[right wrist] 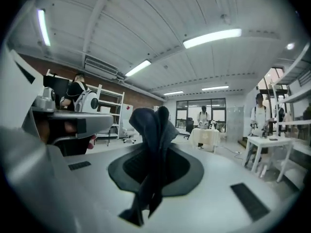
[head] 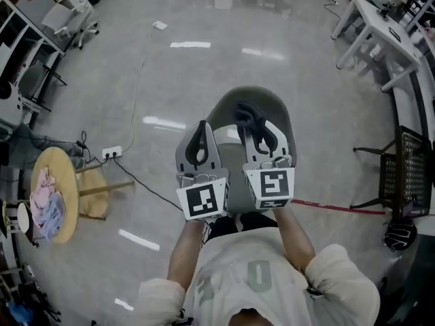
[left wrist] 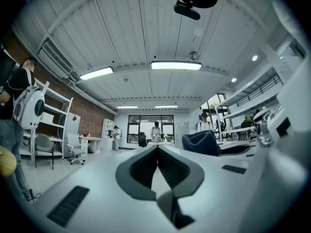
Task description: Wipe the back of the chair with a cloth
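Note:
In the head view, a grey chair [head: 275, 111] stands on the floor right below both grippers, mostly hidden by them. My right gripper [head: 256, 126] is shut on a dark blue cloth [head: 246, 113], which sticks out bunched past the fingertips. In the right gripper view the cloth [right wrist: 153, 125] stands up between the jaws and a tail hangs down the gap of the right gripper [right wrist: 156, 147]. My left gripper [head: 200, 129] is held beside it at the same height. The left gripper [left wrist: 156, 148] has its jaws together with nothing between them, and the cloth [left wrist: 201, 142] shows to its right.
A round wooden stool [head: 62, 182] with pinkish cloths [head: 42, 199] stands at the left. A power strip [head: 111, 153] and cable lie on the floor nearby. White tables [head: 380, 39] are at the upper right, a black wire chair [head: 411, 172] at the right. People stand farther off in the room.

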The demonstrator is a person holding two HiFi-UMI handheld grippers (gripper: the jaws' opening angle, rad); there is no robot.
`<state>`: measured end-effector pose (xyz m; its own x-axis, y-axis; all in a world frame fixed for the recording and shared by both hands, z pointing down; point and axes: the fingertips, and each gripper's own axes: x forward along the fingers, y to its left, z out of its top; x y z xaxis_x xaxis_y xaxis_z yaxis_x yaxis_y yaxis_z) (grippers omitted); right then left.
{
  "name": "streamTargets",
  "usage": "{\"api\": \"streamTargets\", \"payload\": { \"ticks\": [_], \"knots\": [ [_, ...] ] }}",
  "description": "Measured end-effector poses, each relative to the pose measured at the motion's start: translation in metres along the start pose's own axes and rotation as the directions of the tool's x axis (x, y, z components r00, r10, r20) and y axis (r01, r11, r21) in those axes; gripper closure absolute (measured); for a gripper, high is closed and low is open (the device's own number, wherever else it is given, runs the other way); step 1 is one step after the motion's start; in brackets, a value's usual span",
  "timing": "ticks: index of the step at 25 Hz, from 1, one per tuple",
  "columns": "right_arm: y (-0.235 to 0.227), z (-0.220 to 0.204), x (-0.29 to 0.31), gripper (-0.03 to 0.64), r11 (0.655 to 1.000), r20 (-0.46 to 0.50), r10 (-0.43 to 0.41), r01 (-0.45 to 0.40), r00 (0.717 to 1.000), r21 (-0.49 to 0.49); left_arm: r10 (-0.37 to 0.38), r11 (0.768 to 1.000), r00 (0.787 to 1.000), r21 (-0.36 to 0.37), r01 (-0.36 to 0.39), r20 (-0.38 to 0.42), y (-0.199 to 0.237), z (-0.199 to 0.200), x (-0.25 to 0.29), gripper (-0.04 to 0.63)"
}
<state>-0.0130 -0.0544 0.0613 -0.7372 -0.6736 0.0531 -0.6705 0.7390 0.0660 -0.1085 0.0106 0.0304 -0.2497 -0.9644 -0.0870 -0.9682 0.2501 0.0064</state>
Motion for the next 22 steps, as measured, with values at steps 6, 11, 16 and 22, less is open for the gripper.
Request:
{"api": "streamTargets", "payload": {
  "ticks": [6,11,16,22],
  "knots": [
    [0.028,0.011,-0.013,0.56,0.997,-0.014,0.074,-0.074,0.997,0.028,0.051,0.999,0.998,-0.004,-0.051,0.023,0.011,0.022,-0.026,0.578],
    [0.043,0.027,-0.013,0.56,0.995,0.013,0.104,-0.104,0.994,0.007,0.065,0.998,0.997,-0.008,-0.065,0.042,0.021,0.031,-0.032,0.579],
    [0.034,0.039,-0.012,0.56,0.995,0.038,0.101,-0.102,0.994,0.004,0.062,0.998,0.996,0.001,-0.063,0.068,0.012,0.042,-0.026,0.579],
    [0.023,0.041,-0.004,0.56,0.993,0.053,0.112,-0.113,0.992,0.017,0.064,0.998,0.995,0.008,-0.065,0.073,0.007,0.045,-0.018,0.579]
  ]
}}
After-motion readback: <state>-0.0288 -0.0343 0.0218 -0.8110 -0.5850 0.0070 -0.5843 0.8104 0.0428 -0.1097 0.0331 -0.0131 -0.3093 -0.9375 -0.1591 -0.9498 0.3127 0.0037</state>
